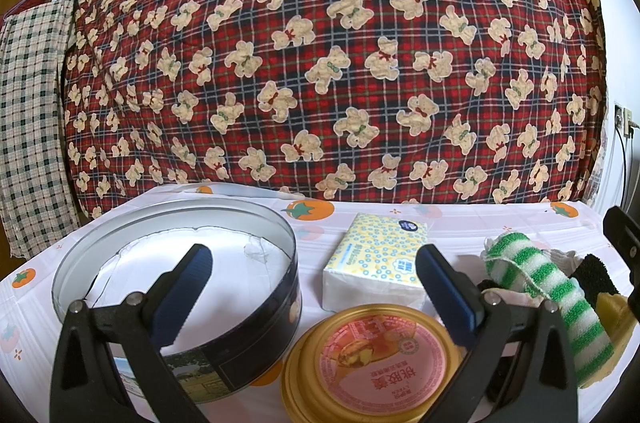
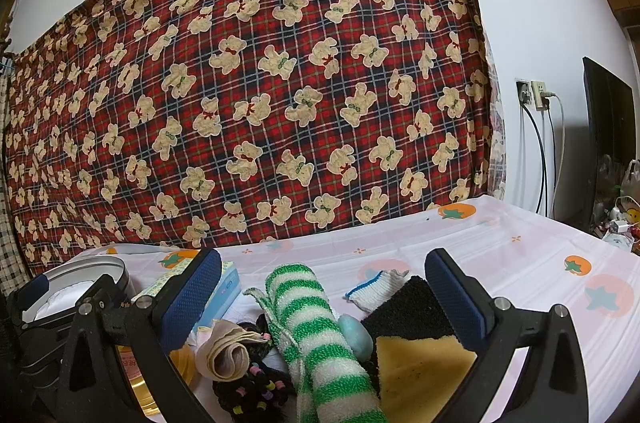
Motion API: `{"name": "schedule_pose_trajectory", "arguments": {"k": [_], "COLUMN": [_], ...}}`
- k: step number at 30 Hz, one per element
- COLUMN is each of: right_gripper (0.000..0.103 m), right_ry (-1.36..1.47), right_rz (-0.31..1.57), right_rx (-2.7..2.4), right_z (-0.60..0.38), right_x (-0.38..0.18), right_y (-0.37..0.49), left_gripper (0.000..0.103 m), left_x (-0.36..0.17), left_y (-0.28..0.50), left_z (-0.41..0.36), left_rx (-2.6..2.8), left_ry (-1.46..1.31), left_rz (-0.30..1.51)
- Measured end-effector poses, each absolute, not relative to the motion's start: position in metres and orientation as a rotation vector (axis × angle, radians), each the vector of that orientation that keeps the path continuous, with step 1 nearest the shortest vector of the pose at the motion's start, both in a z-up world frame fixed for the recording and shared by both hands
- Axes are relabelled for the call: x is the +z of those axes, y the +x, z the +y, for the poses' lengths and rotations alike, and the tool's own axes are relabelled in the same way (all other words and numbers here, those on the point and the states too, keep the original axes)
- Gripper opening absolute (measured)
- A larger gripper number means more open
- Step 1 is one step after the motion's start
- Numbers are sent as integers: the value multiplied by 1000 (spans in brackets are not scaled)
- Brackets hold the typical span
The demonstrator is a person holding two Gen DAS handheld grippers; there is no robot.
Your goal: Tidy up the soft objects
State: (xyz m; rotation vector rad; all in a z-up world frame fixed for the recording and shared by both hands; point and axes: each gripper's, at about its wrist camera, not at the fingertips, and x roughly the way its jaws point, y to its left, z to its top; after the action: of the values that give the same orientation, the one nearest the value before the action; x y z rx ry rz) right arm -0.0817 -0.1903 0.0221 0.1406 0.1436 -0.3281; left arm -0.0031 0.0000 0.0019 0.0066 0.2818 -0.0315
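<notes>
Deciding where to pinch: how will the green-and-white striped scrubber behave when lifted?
The striped scrubber looks fluffy and bends over its neighbours, so it probably flops and squashes. Likely light. Its loop cord might snag on the hair ties.

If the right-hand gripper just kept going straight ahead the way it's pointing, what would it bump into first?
Most likely the green-and-white striped sponge roll, which lies lengthwise between the open fingers of the right gripper. The black-and-yellow sponge sits just beside it toward the right finger and could be touched about then too; depth is hard to judge.
</notes>
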Motion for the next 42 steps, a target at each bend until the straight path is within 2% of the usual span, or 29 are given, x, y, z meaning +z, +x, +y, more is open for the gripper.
{"name": "schedule_pose_trajectory", "arguments": {"k": [32, 42], "right_gripper": [103, 102], "right_ry": [152, 217], "right_rz": [142, 119], "right_rx": [-332, -453], "right_z": [-192, -237], "right_x": [22, 28], "right_y": [-82, -95], "left_gripper": [103, 103], "left_x": [2, 3], "left_y": [-5, -9], "left_z": [-6, -19], "left_rx": [-57, -184], "left_ry": [7, 31], "left_rz": [281, 277]}}
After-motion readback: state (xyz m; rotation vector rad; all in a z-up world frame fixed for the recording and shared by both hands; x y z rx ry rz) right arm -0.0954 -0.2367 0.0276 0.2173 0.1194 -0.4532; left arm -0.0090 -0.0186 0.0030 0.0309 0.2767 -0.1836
